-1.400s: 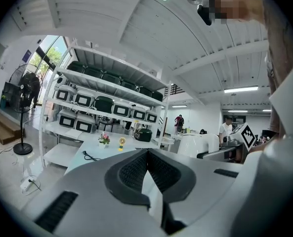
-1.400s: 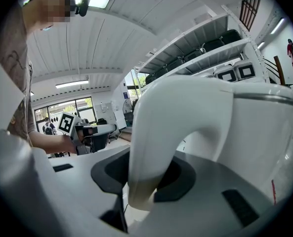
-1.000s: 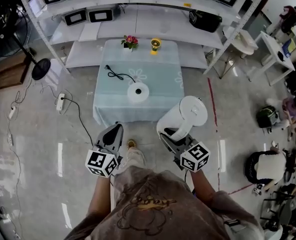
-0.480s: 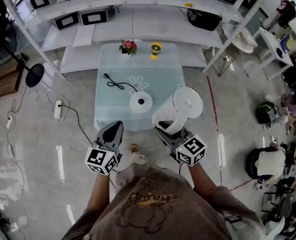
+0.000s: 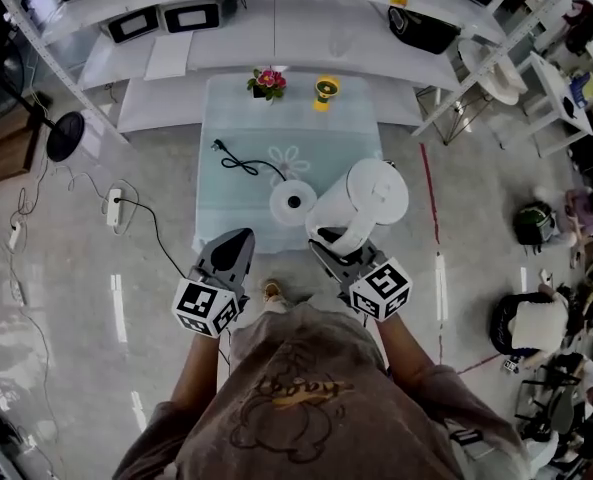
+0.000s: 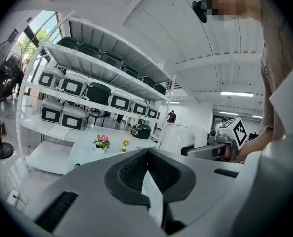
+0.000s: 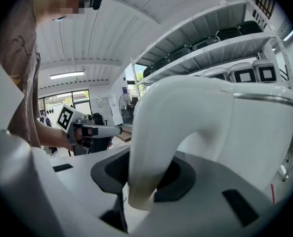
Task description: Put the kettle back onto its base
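Observation:
A white electric kettle [image 5: 364,200] hangs over the near right part of the table, just right of its round white base [image 5: 294,200]. My right gripper [image 5: 338,243] is shut on the kettle's curved handle [image 7: 151,147], and the kettle body [image 7: 225,117] fills the right gripper view. The base sits on the pale blue tablecloth [image 5: 246,193], with its black cord [image 5: 242,158] trailing to the left. My left gripper [image 5: 236,243] hovers before the table's near edge, left of the base. Its jaws [image 6: 147,153] are shut with nothing in them.
A small pot of flowers [image 5: 268,82] and a little yellow fan [image 5: 325,90] stand at the table's far edge. White shelving [image 5: 276,38] with dark cases runs behind. A power strip [image 5: 114,206] and a standing fan [image 5: 64,136] are on the floor at left; people [image 5: 531,323] sit at right.
Both grippers have come forward toward the table. The kettle has travelled with the right gripper from in front of the table to over its near right part, beside the base.

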Demonstrator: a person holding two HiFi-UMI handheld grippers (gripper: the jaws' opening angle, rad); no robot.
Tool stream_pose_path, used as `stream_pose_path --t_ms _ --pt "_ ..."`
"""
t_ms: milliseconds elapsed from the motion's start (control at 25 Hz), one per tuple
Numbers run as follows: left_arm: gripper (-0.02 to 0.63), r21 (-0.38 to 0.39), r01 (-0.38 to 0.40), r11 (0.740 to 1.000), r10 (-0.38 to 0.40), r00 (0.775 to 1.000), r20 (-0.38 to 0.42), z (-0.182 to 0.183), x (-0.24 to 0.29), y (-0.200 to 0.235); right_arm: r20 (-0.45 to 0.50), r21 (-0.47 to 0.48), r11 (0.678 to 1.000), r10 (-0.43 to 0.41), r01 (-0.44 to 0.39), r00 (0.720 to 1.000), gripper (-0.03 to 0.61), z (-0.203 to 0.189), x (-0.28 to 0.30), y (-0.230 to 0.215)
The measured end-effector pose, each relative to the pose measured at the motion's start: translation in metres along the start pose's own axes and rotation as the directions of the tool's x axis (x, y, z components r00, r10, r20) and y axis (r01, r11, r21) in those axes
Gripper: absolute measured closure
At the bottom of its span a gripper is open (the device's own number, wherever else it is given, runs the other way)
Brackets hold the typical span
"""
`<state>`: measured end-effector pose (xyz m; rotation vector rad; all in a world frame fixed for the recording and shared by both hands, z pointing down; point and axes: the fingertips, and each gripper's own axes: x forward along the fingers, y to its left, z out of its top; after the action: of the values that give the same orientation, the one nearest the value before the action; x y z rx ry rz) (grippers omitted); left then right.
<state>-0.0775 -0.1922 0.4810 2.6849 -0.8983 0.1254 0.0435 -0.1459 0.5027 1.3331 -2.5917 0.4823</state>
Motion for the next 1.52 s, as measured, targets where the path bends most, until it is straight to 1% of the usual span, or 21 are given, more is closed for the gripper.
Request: stream_pose_path --t_ms 280,520,800,1160,1440,1520 --pt "0.592 -0.012 -0.028 1.000 0.028 1.000 -0.008 0.006 0.012 0.002 -0.024 -0.039 0.998 0.057 -0.058 0.998 0.466 0.000 0.028 -0.013" --pt "0.592 -0.014 -0.086 0.996 0.086 0.996 -0.012 0.004 0.015 0.018 -0.066 -0.079 0.988 0.131 -0.136 0.989 0.466 -0.016 0.061 -0.019" --pt "0.592 -0.017 -0.166 0.986 0.166 0.986 -0.020 0.008 0.013 0.035 -0.103 -0.121 0.968 0.206 -0.218 0.973 0.465 -0.033 0.093 -0.026" --pt "0.592 -0.002 -0.254 0.967 0.253 0.967 -0.031 0.013 0.001 0.043 -0.155 -0.158 0.946 0.260 -0.283 0.953 0.463 -0.061 0.118 -0.027" --pt "0.592 -0.008 -0.287 0.958 0.287 0.957 -0.045 0.009 -0.003 0.042 -0.177 -0.163 0.935 0.287 -0.316 0.941 0.463 -0.078 0.127 -0.024" --pt "0.592 -0.006 -0.293 0.956 0.293 0.955 -0.050 0.008 -0.004 0.041 -0.178 -0.175 0.933 0.285 -0.315 0.942 0.463 -0.083 0.128 -0.025"
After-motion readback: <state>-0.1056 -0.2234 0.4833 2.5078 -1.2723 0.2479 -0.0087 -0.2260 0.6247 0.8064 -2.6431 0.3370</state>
